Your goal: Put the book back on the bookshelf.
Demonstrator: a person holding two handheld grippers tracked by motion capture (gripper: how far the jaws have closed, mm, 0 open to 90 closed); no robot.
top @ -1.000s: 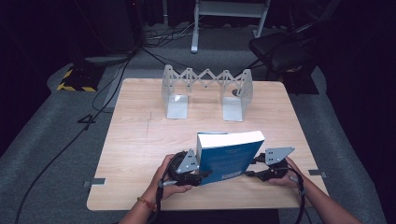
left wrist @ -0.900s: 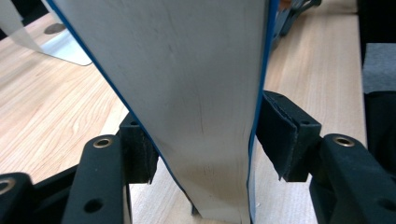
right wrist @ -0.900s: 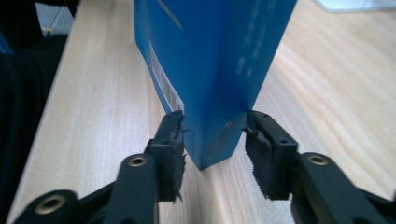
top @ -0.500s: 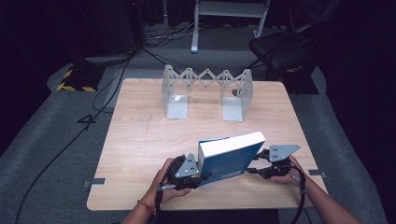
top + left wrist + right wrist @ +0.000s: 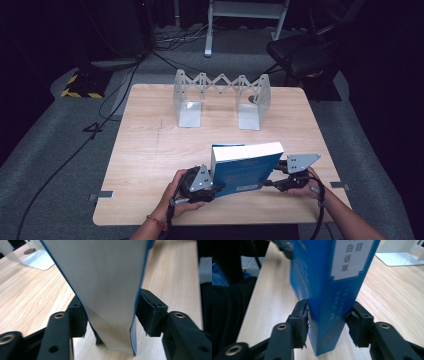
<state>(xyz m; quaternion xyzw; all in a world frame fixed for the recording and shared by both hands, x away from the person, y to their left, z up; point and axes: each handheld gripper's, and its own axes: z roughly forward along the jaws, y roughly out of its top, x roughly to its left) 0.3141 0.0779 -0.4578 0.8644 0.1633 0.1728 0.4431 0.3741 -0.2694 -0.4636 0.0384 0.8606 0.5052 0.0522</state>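
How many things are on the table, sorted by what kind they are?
Blue book: 1
Folding metal book rack: 1
Hand-held grippers, left and right: 2
Total: 4

Blue book (image 5: 110,290) between hand-held gripper (image 5: 111,317) jaws, upright.

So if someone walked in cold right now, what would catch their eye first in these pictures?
First the blue book, standing on edge near the front of the wooden table, with the left tool at one end and the right tool at the other. In the right gripper view its pads press the blue spine; in the left gripper view the pads flank the white page edge. Next, the metal expanding bookend rack at the table's far side.
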